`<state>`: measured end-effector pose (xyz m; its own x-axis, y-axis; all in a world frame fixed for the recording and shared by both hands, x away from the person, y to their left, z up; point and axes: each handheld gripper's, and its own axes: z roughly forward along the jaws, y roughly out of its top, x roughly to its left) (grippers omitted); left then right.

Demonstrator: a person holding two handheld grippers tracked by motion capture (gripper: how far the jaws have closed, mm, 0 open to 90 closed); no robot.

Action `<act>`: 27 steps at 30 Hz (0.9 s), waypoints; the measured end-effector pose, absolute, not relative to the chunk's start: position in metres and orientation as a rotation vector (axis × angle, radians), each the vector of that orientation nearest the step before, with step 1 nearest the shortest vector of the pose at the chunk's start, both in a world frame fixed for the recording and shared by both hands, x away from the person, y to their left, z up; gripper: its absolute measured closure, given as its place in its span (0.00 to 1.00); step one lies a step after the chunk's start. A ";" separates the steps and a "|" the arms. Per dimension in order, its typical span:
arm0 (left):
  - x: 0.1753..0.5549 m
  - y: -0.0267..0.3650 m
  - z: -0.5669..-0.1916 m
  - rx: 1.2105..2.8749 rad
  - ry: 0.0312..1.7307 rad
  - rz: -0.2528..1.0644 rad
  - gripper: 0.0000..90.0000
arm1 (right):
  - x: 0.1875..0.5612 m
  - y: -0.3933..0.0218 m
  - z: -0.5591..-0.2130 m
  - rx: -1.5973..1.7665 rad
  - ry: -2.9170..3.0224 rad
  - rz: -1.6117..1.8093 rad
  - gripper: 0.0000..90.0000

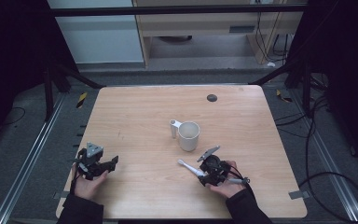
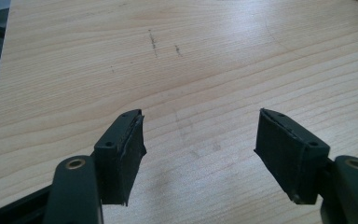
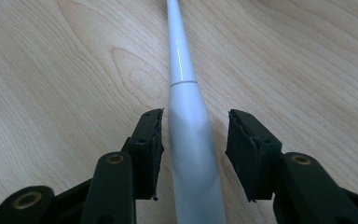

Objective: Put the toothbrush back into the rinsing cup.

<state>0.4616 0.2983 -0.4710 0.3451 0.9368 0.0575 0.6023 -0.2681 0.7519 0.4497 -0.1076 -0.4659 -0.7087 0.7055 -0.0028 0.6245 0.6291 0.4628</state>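
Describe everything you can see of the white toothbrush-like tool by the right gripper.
The white tool looks like smooth glossy plastic: a thick handle narrowing past a thin seam ring into a slim neck. It lies flat on the wooden table, near the cup but apart from it. The right gripper straddles the handle, fingers open; the left one looks close or touching, the other apart.

Setting: a lab or test bay — not a home. Evidence, high view: a light wooden table [image 1: 135,107] at frame centre, standing on grey carpet inside a dark metal frame [image 1: 177,9] whose bar crosses the top edge and whose braces slant down at both sides. Aluminium floor rails [image 1: 25,163] run along lower left and lower right. Loose black cables [image 1: 335,182] loop over the floor at right — more hang at upper right. Yellow-black hazard tape [image 1: 81,99] marks the floor near the table's far corners. Pale wooden furniture [image 1: 205,23] at top centre.
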 end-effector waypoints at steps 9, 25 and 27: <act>0.462 0.298 -0.471 1.979 1.341 0.674 0.35 | 0.451 -0.107 -0.471 1.107 2.689 0.621 0.65; 0.462 0.298 -0.472 1.981 1.340 0.670 0.35 | 0.452 -0.105 -0.474 1.106 2.707 0.596 0.71; 0.462 0.298 -0.472 1.982 1.340 0.670 0.35 | 0.452 -0.105 -0.474 1.107 2.704 0.586 0.72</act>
<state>0.4623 0.2982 -0.4717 0.3487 0.9355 0.0564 0.6059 -0.2709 0.7480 0.4515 -0.1051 -0.4741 -0.7128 0.7014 -0.0013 0.6379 0.6490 0.4146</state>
